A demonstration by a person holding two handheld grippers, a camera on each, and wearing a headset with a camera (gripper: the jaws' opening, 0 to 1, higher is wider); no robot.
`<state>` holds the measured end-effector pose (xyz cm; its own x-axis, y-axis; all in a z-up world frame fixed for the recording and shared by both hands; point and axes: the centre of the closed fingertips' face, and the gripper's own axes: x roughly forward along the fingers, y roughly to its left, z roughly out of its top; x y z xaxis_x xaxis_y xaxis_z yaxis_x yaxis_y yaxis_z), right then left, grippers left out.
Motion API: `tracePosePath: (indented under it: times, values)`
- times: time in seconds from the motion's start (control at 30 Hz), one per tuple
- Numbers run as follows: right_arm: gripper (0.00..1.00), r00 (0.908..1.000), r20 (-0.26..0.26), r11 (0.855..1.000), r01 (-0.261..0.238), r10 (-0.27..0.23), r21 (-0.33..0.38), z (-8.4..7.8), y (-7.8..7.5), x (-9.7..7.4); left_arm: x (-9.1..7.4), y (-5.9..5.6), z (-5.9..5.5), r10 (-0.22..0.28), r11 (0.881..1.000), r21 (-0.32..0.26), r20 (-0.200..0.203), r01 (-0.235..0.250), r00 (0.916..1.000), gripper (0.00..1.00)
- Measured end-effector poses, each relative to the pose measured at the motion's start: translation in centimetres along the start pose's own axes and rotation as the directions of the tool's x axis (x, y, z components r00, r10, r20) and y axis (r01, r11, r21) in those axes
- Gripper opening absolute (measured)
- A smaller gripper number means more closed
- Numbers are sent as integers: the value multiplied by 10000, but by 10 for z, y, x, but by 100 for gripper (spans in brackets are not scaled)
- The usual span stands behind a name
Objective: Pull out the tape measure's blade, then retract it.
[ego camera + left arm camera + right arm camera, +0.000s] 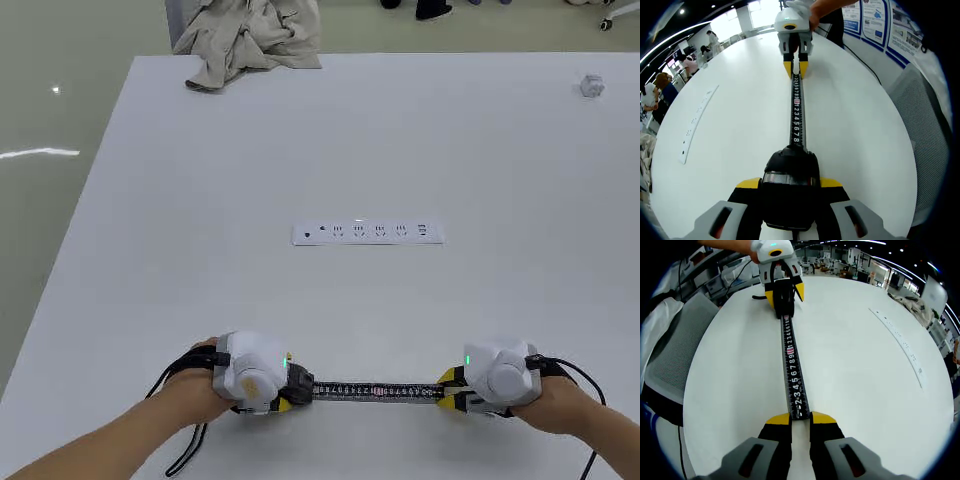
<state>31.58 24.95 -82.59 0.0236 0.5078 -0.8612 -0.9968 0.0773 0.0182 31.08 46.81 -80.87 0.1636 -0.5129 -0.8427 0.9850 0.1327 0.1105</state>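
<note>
A black tape measure case (790, 187) sits between the jaws of my left gripper (790, 184), which is shut on it near the table's front edge (296, 386). Its black blade (375, 391) with white numerals runs flat along the white table to my right gripper (447, 389). In the right gripper view, the blade (792, 375) ends between the yellow-tipped jaws of my right gripper (800, 418), shut on the blade's tip. The left gripper (782, 292) shows at the far end of the blade there, and the right gripper (796, 67) shows far off in the left gripper view.
A white power strip (367, 234) lies across the middle of the white table (450, 140). A crumpled beige cloth (250, 40) sits at the far edge, and a small white object (591, 86) at the far right. A grey mesh chair (927, 130) stands beside the table.
</note>
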Motion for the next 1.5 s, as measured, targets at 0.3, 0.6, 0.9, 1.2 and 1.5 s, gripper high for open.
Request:
tracePosePath:
  times: [0.3,0.6,0.9,1.2,1.5]
  values:
    - [11,9999,-81,10000,59,-59,-66,-5,-1,-3,-1,0,1,13,10000,1,-21,-13,10000,38]
    - [11,9997,-198,9998,108,-111,-179,-9,-1,-7,-1,-1,1,18,10000,8,-20,-18,10000,38]
    - [12,9998,-175,9997,126,-130,-216,-9,-1,-7,0,-1,1,38,10000,28,-22,-38,10000,38]
    - [11,9997,-187,9996,145,-149,-225,-10,-1,-7,0,-1,0,82,9999,60,-21,-82,10000,38]
    - [12,9998,-150,9995,137,-141,-274,-10,-1,-7,-1,-1,1,71,10000,51,-7,-71,10000,38]
